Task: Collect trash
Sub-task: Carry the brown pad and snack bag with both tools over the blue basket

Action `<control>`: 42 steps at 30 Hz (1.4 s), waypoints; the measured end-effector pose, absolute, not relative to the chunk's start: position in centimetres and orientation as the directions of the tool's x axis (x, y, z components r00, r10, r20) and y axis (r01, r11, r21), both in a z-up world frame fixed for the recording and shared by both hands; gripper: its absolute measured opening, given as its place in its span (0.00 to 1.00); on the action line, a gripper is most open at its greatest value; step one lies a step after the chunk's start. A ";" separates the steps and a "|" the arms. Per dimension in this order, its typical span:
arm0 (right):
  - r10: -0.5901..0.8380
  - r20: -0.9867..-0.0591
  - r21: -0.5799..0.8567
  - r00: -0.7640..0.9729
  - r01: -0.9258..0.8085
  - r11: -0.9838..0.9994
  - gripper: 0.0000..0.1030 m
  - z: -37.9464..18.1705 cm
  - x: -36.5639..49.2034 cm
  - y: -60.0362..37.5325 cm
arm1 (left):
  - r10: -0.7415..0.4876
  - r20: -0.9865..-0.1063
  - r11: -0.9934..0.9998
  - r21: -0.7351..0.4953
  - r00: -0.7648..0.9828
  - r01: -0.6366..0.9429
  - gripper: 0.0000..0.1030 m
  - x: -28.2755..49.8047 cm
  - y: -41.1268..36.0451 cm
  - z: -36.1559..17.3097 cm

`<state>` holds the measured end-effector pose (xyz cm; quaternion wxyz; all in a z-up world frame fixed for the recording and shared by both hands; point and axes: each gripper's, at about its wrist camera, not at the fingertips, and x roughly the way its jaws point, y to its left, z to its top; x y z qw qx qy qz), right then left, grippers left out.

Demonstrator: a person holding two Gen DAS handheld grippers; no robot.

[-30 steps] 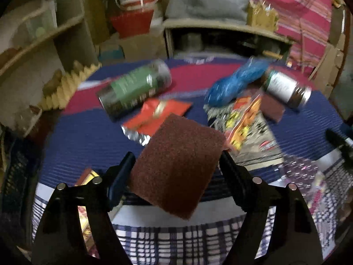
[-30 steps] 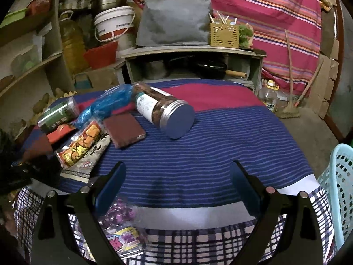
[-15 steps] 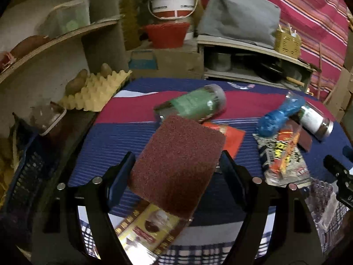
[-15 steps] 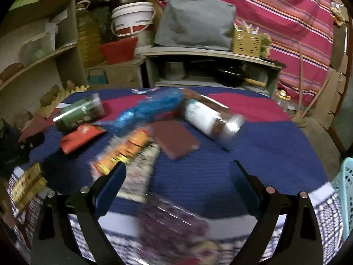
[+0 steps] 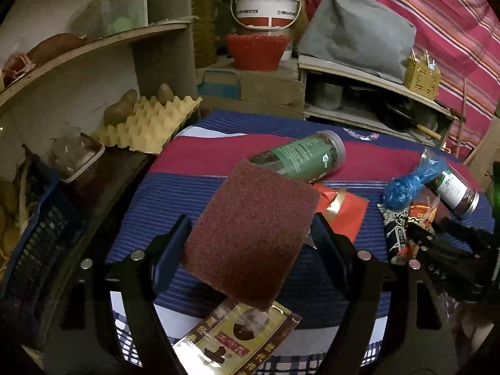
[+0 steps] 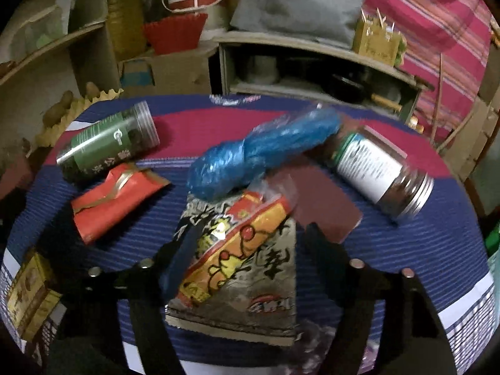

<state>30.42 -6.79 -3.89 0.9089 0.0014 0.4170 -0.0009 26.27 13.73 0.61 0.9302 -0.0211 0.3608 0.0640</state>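
Right tool (image 6: 247,250) closing, jaws straddling snack wrapper (image 6: 240,262) flat on desk (image 6: 422,250); pads not yet pressing. Wrapper's long axis runs along tool's pointing line, dead ahead between jaws. Left tool (image 5: 250,234) clamps brown scouring pad (image 5: 250,237), lifted off desk.

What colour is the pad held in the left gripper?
Reddish-brown: the scouring pad, clearest in the left wrist view.
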 end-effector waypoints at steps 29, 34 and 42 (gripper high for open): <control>0.105 -0.680 0.141 0.726 -0.011 0.990 0.32 0.2 24.0 -17.7 | 0.008 -0.636 1.000 0.012 0.771 -0.001 0.74 25.5 6.4 2.5; 0.071 -0.655 0.150 0.752 0.038 0.988 0.32 1.2 21.2 -22.6 | -0.049 -0.598 0.998 0.012 0.800 0.069 0.74 24.5 2.2 3.0; -0.033 -0.603 0.131 0.797 0.139 0.981 0.32 2.6 15.7 -29.8 | -0.204 -0.528 0.977 -0.058 0.824 0.204 0.74 22.3 -5.7 4.7</control>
